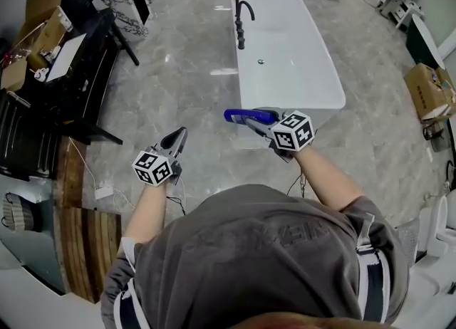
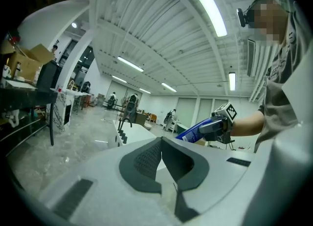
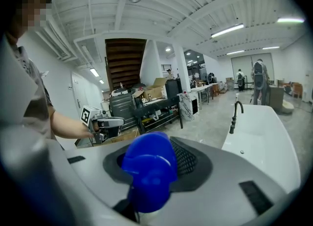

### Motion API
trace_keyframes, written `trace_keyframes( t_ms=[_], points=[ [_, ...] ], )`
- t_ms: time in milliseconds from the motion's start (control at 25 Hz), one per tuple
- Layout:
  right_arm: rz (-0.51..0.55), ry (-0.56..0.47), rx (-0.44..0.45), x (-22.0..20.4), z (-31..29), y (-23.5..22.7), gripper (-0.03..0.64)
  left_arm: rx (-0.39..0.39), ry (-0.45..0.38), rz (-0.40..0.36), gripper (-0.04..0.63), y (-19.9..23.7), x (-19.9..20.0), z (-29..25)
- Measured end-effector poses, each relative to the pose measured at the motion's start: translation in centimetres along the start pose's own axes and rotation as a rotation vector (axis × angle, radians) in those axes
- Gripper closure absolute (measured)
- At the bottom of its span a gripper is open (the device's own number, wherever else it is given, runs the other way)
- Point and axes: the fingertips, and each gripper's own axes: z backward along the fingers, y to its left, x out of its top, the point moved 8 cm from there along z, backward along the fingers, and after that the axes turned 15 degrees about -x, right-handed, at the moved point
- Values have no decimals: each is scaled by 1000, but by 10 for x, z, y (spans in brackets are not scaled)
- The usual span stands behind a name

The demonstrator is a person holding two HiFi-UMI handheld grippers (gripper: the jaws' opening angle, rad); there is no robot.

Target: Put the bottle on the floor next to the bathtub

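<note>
A white bathtub [image 1: 299,57] fills the upper middle of my head view, with grey floor [image 1: 185,71] around it. At centre frame the blue bottle [image 1: 246,115] lies sideways in the air, clamped in my right gripper [image 1: 262,121]. My left gripper [image 1: 178,135], lower left, is closed on nothing. Setting the bottle down beside the tub remains.

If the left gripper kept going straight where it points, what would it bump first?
Most likely the white bathtub; the left gripper aims at its near end, with nothing seen between. Depth is hard to judge.
</note>
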Motion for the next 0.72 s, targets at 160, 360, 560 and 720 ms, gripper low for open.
trace_keyframes(
  t_ms=[160, 360, 560, 720],
  points=[
    [11, -1, -3, -11, 21, -33, 485, 37, -31, 2, 589, -2, -6, -23],
    [32, -21, -5, -72, 101, -152, 485, 28, -10, -48, 589, -72, -47, -148],
    [86, 5, -15, -142, 227, -320, 485, 79, -65, 16, 589, -177, -87, -330],
    [105, 88, -38, -173, 321, -423, 485, 42, -33, 55, 589, -274, -88, -448]
  ],
)
